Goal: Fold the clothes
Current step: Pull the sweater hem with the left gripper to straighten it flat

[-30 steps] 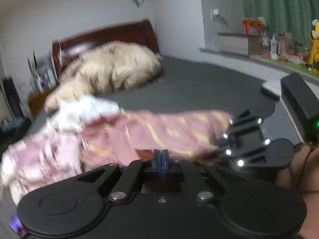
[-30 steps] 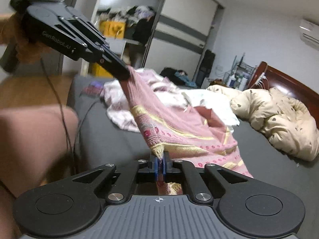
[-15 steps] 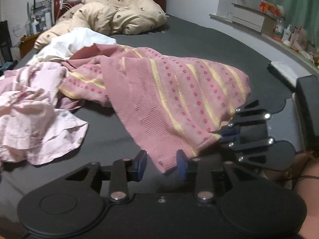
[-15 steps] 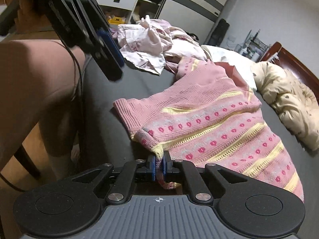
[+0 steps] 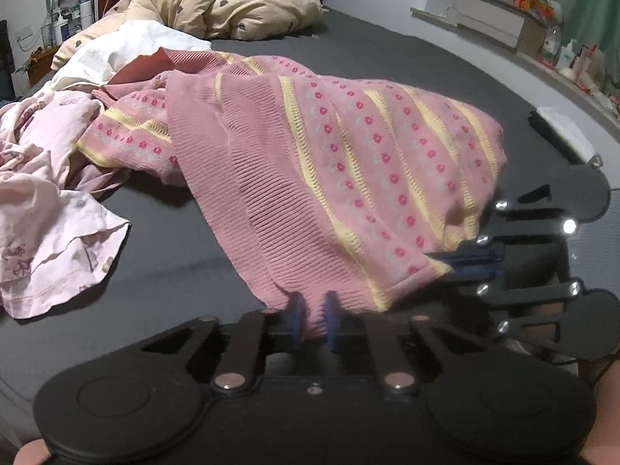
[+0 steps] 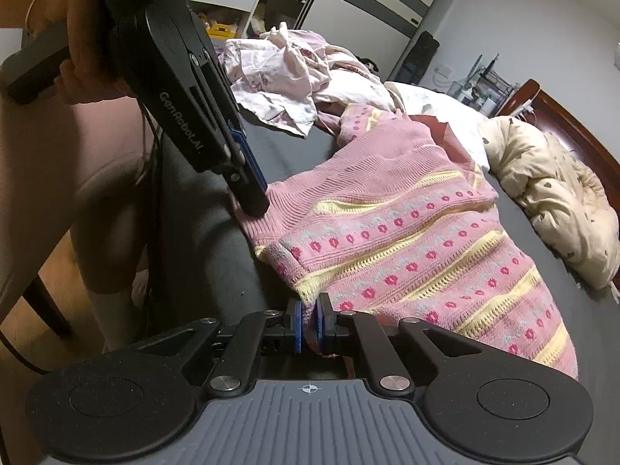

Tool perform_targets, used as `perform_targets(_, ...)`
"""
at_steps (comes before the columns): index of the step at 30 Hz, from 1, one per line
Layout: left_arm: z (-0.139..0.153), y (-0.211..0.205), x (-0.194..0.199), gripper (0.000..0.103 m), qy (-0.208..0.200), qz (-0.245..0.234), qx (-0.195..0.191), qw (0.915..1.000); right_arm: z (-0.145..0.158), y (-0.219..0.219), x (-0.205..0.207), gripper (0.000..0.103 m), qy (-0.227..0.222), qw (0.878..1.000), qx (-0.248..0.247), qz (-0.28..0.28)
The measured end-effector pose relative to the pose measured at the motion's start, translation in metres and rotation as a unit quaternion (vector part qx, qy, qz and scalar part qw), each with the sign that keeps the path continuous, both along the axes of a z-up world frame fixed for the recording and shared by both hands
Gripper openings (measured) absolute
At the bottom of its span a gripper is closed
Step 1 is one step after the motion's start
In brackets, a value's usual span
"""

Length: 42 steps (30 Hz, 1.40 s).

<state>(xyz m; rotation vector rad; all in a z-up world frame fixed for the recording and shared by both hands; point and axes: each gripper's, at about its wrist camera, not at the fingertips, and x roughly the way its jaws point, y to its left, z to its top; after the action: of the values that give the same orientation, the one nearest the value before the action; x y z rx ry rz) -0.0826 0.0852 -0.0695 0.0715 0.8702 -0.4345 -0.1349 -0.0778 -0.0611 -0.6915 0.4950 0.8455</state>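
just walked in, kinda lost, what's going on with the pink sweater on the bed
A person is folding clothes with a handheld gripper in each hand. The pink knit sweater lies spread on the dark grey bed. The right gripper is clamped on one corner of its near hem. The left gripper is at the ribbed edge, its jaws closing with fabric between them. Other crumpled clothes and a beige duvet lie further back.

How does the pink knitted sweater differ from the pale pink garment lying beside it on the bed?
The pink knitted sweater is ribbed knit with yellow stripes and red dots; the pale pink garment is thin cloth with a faint print. The sweater is spread fairly flat, the garment crumpled. Both grippers pinch the sweater's hem; none touches the garment. Both lie on the dark grey bed.
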Motion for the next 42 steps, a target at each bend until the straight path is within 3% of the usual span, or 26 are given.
perform_targets(10, 0.026, 0.012, -0.025, 0.006, -0.028, 0.012, 0.036, 0.9989, 0.020, -0.013, -0.006, 0.006, -0.009, 1.000, 0.017, 0.002)
perform_targets(16, 0.057, 0.021, -0.047, 0.005, -0.072, 0.018, 0.035, 0.9967, 0.020, -0.014, -0.013, 0.008, -0.064, 0.998, -0.022, 0.010)
perform_targets(21, 0.076, 0.019, -0.057, 0.006, -0.102, 0.009, 0.038, 0.9940, 0.018, -0.010, -0.012, 0.008, -0.073, 0.997, -0.023, 0.012)
perform_targets(27, 0.069, 0.019, -0.058, 0.005, -0.090, -0.001, 0.058, 0.9943, 0.017, -0.008, -0.013, 0.009, -0.057, 0.997, -0.037, 0.046)
perform_targets(34, 0.068, 0.021, -0.062, 0.006, -0.090, 0.000, 0.045, 0.9950, 0.017, -0.004, -0.007, 0.010, -0.056, 0.994, -0.063, 0.073)
perform_targets(36, 0.068, 0.022, -0.061, 0.006, -0.092, 0.003, 0.045, 0.9948, 0.018, -0.002, -0.001, 0.020, -0.048, 0.993, -0.066, 0.081)
perform_targets(38, 0.067, 0.022, -0.059, 0.006, -0.092, 0.007, 0.048, 0.9946, 0.018, 0.000, 0.004, 0.075, -0.040, 0.994, -0.060, 0.083)
perform_targets(40, 0.066, 0.023, -0.056, 0.006, -0.089, 0.011, 0.048, 0.9948, 0.019, 0.001, 0.009, 0.079, -0.022, 0.995, -0.048, 0.080)
perform_targets(42, 0.068, 0.023, -0.056, 0.006, -0.089, 0.011, 0.045, 0.9949, 0.019, 0.002, 0.010, 0.079, -0.034, 0.995, -0.046, 0.081)
